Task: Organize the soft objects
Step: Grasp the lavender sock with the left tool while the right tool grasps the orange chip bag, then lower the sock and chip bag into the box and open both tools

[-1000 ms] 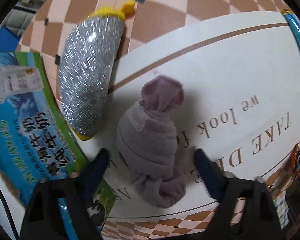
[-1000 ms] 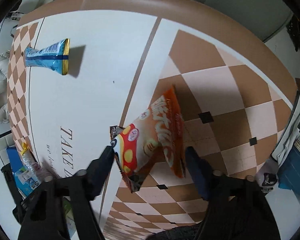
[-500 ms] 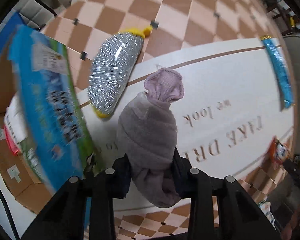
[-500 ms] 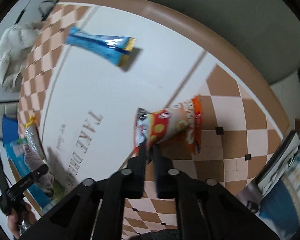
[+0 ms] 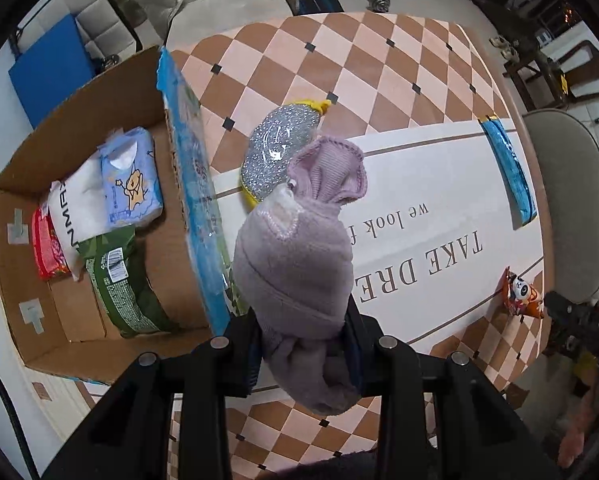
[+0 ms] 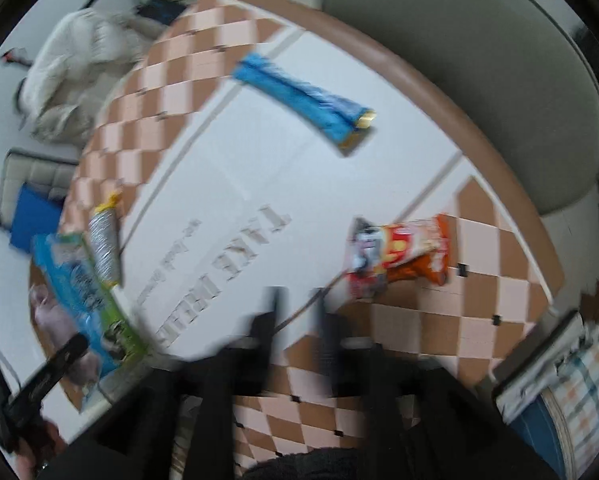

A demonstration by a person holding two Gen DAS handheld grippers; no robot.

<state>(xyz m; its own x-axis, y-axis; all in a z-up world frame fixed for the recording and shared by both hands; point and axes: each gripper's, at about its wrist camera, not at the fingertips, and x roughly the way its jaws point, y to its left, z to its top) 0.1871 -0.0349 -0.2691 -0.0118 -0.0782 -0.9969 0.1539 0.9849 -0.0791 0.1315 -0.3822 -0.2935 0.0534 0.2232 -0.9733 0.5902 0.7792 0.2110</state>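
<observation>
1. Left wrist view: the left gripper [image 5: 305, 344] is clamped on a rolled purple sock bundle [image 5: 299, 264], pinched low on its body, with the long axis running straight out along the fingers and the open cuff end farthest from the gripper.
2. The bundle is lifted clear of the counter [image 5: 439, 168] (the printed lettering shows beneath it, not touching).
3. The cardboard box [image 5: 79, 332] lies to the gripper's left, already holding tissue packs and a green packet; a blue packet [image 5: 191, 184] stands along the box's near wall, between the bundle and the box interior. My judgement: the coming move is a sideways carry to the left, over that blue packet, then a drop.
4. A silver glitter pouch [image 5: 279, 148] lies on the counter just beyond the bundle, and a blue stick packet [image 5: 507, 168] sits well apart to the right.
5. Right wrist view (blurred): the right gripper [image 6: 297, 312] holds nothing, its fingers a narrow gap apart over the counter edge.
6. The orange snack bag [image 6: 403, 256] lies just ahead and to the right of it, long axis crosswise to the fingers. The right gripper is clearly the nearer one for that bag.
</observation>
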